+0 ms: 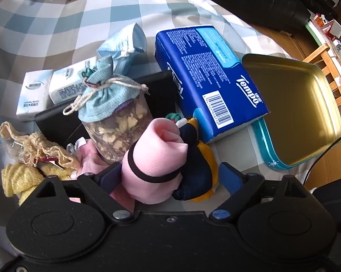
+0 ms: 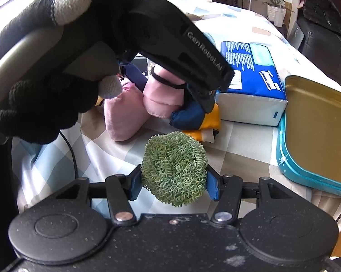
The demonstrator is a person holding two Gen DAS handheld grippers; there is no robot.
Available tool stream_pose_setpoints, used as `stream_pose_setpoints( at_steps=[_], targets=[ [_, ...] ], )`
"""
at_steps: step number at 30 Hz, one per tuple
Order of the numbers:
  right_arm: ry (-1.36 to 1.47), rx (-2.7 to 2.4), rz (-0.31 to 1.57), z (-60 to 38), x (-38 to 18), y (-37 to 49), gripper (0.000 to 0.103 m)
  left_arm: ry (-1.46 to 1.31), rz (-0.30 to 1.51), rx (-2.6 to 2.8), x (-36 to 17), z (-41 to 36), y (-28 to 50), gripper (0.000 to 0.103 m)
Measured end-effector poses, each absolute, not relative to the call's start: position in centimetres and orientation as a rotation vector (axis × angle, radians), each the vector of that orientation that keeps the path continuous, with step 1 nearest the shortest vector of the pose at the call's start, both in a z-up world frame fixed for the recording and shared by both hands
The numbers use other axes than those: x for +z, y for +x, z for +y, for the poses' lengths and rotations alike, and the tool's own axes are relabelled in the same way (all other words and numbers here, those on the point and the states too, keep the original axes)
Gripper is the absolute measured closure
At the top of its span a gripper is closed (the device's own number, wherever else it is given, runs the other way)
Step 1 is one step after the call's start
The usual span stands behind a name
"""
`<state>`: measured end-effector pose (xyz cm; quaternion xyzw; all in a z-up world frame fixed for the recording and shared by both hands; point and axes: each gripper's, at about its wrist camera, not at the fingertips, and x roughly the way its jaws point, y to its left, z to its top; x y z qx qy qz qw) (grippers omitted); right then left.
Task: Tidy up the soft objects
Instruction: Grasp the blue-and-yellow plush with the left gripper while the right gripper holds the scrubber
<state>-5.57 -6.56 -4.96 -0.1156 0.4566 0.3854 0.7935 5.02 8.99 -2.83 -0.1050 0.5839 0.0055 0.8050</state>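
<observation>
A green looped scrubber ball (image 2: 174,168) is clamped at mid-width between the blue pads of the right gripper (image 2: 174,182), both pads pressed into its sides, and it is held clear above the checked tablecloth (image 2: 245,145). The left gripper (image 1: 169,176) is set about half open around a pink rolled cloth (image 1: 155,156) bound with a black elastic band; the left pad is touching the roll, while the right pad stands apart from it, beside a navy and yellow fabric bundle (image 1: 200,170) (whether the roll is truly squeezed cannot be told). In the right wrist view the left gripper is seen from the side, gripped by a black-gloved hand (image 2: 46,72). Bare tablecloth lies between the scrubber and the teal tin (image 2: 310,140), whose gold inside is empty and whose rim lies near the table's edge. Only the left wrist view shows the sachet jar (image 1: 116,117), the beige knitted pouch (image 1: 32,147), two white tissue packs (image 1: 34,95) and, farther back, a blue Tempo tissue pack (image 1: 206,74) touching the tin.
</observation>
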Motion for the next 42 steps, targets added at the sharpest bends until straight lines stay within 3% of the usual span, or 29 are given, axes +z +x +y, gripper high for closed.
stream_pose_setpoints(
  at_steps=[1, 4, 7, 11, 22, 32, 37, 42],
  targets=[
    [-0.244, 0.826, 0.984, -6.7, -4.9, -5.5, 0.048, -0.221, 1.256, 0.010, -2.9, 8.9, 5.0, 0.038],
    [-0.232, 0.814, 0.977, -7.0, -4.6, -5.2, 0.048, -0.230, 1.255, 0.000, -2.9, 8.9, 4.7, 0.049],
    [-0.205, 0.799, 0.967, -7.6, -4.4, -4.8, 0.048, -0.218, 1.223, 0.014, -2.1, 9.1, 4.4, 0.059],
    [-0.150, 0.785, 0.957, -8.4, -3.8, -4.0, 0.048, -0.241, 1.191, 0.018, -1.4, 9.7, 4.1, 0.062],
    [-0.206, 0.753, 0.989, -8.9, -4.1, -4.1, 0.048, -0.111, 1.227, -0.062, -2.0, 6.9, 2.5, 0.063],
    [-0.193, 0.681, 1.060, -11.1, -4.8, -4.3, 0.047, -0.220, 1.194, -0.241, -1.0, 6.0, 1.9, 0.061],
    [-0.174, 0.678, 1.061, -11.3, -5.0, -3.9, 0.047, -0.225, 1.140, -0.138, -0.4, 7.3, 2.1, 0.047],
    [-0.187, 0.686, 1.051, -11.1, -5.0, -4.0, 0.047, -0.248, 1.099, -0.075, 0.0, 8.4, 2.3, 0.040]
  ],
)
